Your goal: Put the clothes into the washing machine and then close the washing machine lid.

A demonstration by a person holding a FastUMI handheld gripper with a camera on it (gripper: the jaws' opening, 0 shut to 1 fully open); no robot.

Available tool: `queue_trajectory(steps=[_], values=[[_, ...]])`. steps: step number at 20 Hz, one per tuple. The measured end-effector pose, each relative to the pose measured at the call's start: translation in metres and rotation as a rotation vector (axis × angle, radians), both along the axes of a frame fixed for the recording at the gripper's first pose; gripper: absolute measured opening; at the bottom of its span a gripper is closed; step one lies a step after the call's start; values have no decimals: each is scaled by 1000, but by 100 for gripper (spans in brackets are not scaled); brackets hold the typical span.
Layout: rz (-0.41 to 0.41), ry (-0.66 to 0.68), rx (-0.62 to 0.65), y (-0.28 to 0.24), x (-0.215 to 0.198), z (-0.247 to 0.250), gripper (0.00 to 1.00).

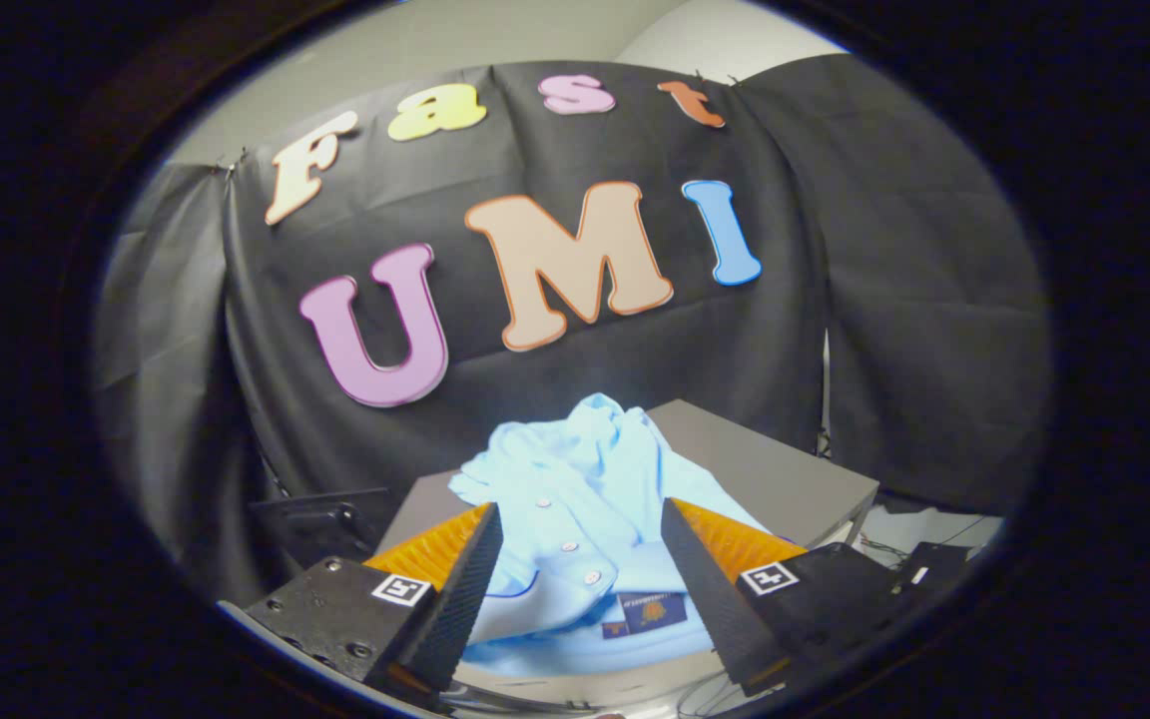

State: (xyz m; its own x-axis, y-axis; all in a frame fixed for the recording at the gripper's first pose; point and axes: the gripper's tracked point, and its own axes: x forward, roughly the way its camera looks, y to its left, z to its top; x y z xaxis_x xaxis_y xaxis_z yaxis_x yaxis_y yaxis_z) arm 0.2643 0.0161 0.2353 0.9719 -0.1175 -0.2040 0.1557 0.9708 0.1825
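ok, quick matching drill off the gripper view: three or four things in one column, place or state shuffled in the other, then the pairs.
Things:
1. light blue garment
2. grey surface
3. fingers of the gripper
4. buttons on the garment

Place or state:
A. spread apart, one on each side of the cloth
B. crumpled in a heap, lying between and just ahead of the fingers
C. flat, under and beyond the heap, in front of the black cloth wall
D. small round row running down the cloth

Pairs: 1-B, 2-C, 3-A, 4-D
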Motion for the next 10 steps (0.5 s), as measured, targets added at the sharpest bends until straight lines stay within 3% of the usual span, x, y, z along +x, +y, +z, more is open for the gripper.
queue_trajectory(steps=[6,10], values=[[-25,221,-132,3,32,-46,98],[-45,173,-141,3,35,-40,97]])
